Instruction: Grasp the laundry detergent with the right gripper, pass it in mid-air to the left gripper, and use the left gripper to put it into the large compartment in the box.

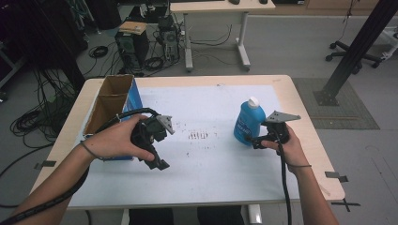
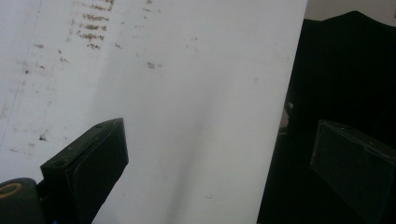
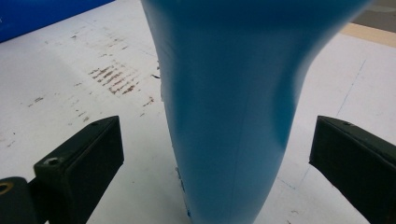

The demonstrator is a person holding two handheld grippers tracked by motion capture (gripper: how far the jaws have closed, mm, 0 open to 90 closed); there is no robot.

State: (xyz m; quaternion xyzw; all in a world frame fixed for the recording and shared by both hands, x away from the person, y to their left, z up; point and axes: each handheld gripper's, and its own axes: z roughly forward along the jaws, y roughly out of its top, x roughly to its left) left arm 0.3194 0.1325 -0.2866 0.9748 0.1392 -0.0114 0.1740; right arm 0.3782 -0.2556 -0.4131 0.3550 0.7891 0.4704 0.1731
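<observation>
A blue bottle [image 1: 248, 121] with a white cap stands upright on the white mat [image 1: 206, 164], right of centre. My right gripper [image 1: 256, 140] sits just in front of it, open. In the right gripper view the bottle [image 3: 229, 107] rises between the two black jaws, which stand apart from its sides. My left gripper [image 1: 157, 159] hovers over the mat left of centre, open, with nothing between its jaws. Its own view looks down at the mat [image 2: 187, 116] and the mat's near edge.
An open cardboard box with a blue side [image 1: 112, 101] stands at the table's left, close behind my left hand. Brown smudges [image 1: 198, 136] mark the mat's middle. Beyond the table [image 1: 300, 117] are another desk, computer towers and cables on the floor.
</observation>
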